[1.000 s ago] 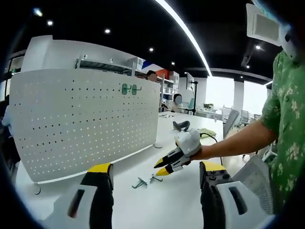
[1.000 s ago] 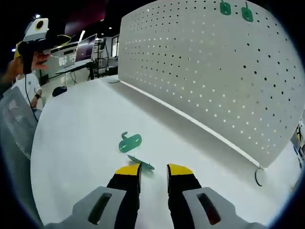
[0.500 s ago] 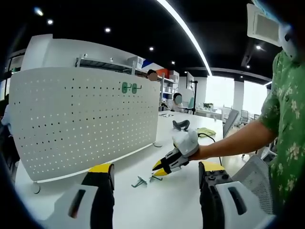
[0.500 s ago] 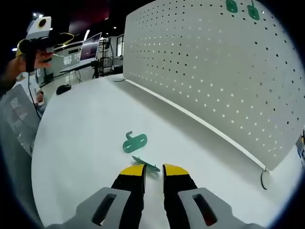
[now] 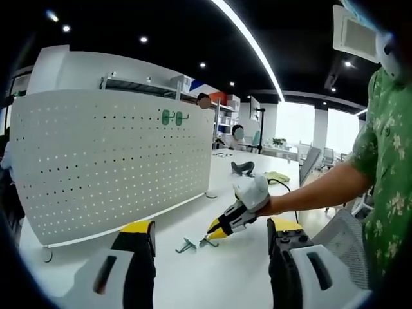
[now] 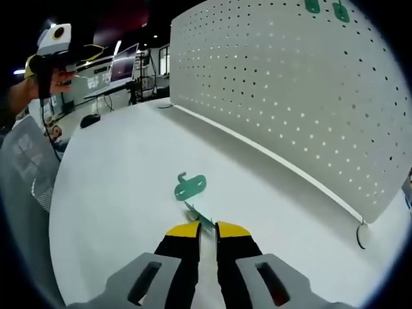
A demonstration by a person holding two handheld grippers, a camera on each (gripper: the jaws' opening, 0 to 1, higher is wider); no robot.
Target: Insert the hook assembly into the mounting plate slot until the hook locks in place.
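So this is the pickup step. The right gripper [image 6: 201,228] has its jaws nearly pinched together around the near green hook [image 6: 200,216] lying flat on the white table [image 6: 109,193]; can't tell if it's truly clamped yet. A second green hook [image 6: 190,187] lies just ahead of the tips. The left gripper [image 5: 209,232] hangs wide open, holding nothing. Next: squeeze firmly, lift, carry it to the pegboard [image 6: 290,96] ahead

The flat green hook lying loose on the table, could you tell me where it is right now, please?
In the right gripper view the flat green hook lies on the white table, just beyond the right gripper and the second hook at its tips, in front of the pegboard.
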